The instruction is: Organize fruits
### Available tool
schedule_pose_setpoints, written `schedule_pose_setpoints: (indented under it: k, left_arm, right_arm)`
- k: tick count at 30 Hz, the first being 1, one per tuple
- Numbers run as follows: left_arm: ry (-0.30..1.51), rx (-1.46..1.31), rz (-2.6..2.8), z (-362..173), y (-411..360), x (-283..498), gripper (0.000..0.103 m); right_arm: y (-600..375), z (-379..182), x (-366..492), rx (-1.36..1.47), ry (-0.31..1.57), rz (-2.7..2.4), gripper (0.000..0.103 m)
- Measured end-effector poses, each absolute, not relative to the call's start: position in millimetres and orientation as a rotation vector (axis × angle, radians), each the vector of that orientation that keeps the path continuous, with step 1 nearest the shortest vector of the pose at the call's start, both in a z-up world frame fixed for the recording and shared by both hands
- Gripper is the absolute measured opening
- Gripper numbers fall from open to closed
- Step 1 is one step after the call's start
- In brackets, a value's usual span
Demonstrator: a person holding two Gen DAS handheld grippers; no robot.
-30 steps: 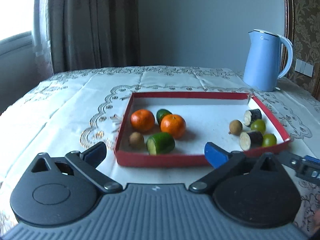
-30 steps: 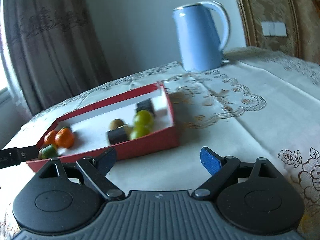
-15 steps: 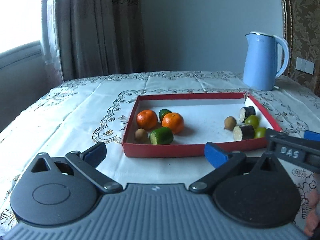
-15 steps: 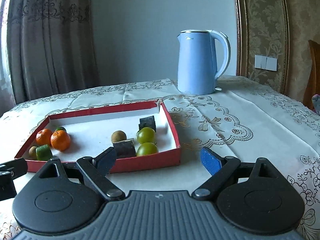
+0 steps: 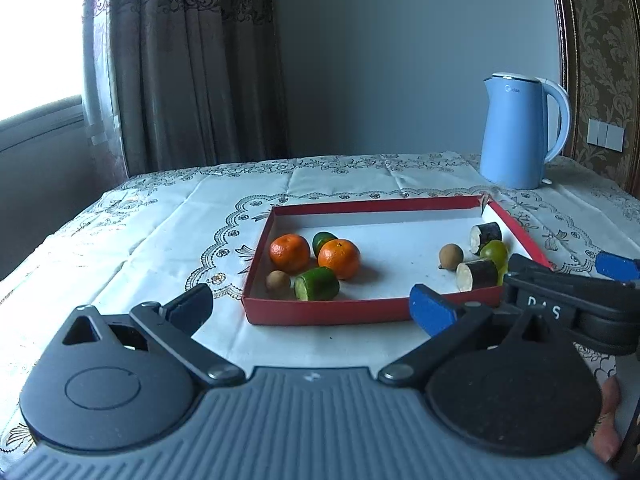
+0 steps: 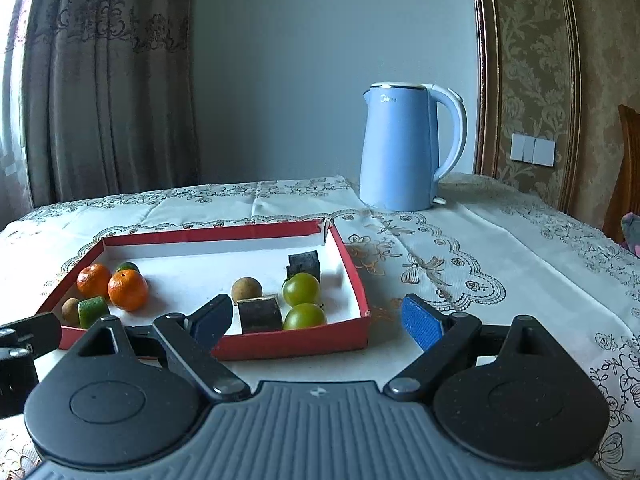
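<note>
With both jaws spread and empty, left gripper point(image 5: 310, 306) and right gripper point(image 6: 318, 316) hovering short of shallow red cardboard tray point(image 5: 328, 314) on lace tablecloth point(image 6: 500, 264); best approached over the near rim, one fruit at a time. Inside: two orange mandarins point(image 5: 339, 258), two round green fruits point(image 6: 301, 289), two brown longans point(image 6: 247, 289), two dark-skinned cut chunks point(image 6: 260, 314), one green cut piece point(image 5: 317, 284), one small green citrus point(image 5: 323, 240)

Grey-blue wall point(image 5: 400, 60), brown patterned curtains point(image 5: 192, 64), bright window point(image 5: 40, 32) at left, embroidered white tablecloth point(image 6: 500, 248), damask wallpaper point(image 6: 600, 60)
</note>
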State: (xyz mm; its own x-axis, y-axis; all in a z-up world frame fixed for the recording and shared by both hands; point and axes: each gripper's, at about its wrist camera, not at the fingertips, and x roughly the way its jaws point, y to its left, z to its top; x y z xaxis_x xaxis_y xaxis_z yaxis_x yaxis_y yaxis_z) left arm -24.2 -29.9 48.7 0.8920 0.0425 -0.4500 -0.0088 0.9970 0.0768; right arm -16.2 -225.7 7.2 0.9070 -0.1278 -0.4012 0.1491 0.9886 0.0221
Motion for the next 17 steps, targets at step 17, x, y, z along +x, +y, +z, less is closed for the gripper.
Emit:
schedule_pose_setpoints:
  k: [17]
  left_arm:
    - [0.48, 0.087, 0.063, 42.5, -26.5, -18.8, 0.103]
  right_arm:
    - [-214.6, 5.6, -16.3, 0.019, 0.408, -0.142, 0.092]
